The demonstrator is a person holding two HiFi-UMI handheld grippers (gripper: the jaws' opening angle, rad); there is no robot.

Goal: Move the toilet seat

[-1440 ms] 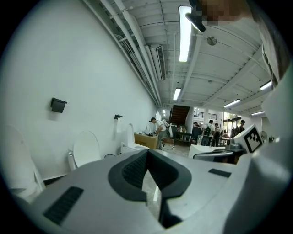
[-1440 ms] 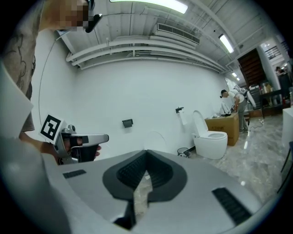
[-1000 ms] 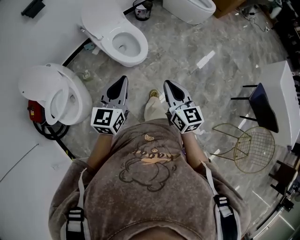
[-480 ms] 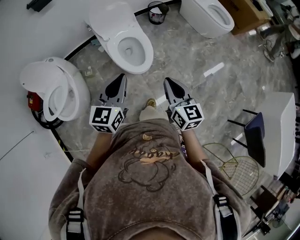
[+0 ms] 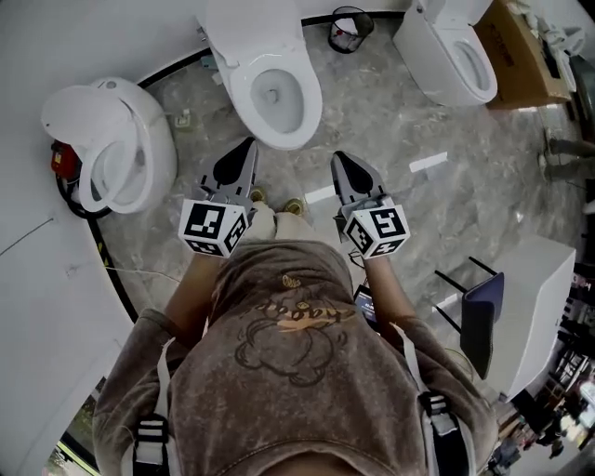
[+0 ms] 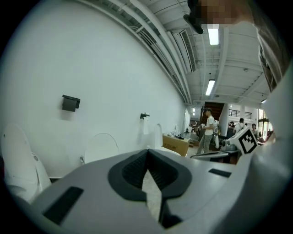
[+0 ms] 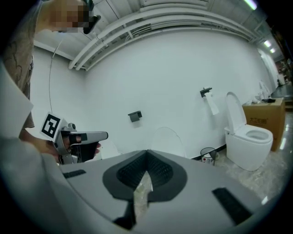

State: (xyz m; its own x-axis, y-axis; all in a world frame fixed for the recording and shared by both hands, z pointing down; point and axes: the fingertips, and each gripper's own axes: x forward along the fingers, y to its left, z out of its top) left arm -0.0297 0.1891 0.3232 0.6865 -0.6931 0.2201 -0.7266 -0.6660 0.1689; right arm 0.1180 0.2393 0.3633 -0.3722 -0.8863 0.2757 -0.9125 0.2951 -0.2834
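The left gripper (image 5: 244, 151) and right gripper (image 5: 340, 162) each have their fingers pressed together, holding nothing. The toilet seat (image 5: 244, 93) lies just ahead of the fingertips, not touching them.

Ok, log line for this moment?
phase: pre-contact | left gripper: shut, empty | right gripper: shut, empty | middle toilet: ahead, untouched

White toilet (image 5: 276, 93), grey veined marble floor (image 5: 390, 121), brown sweatshirt (image 5: 297, 381) with bear drawing, black wire bin (image 5: 346, 26)
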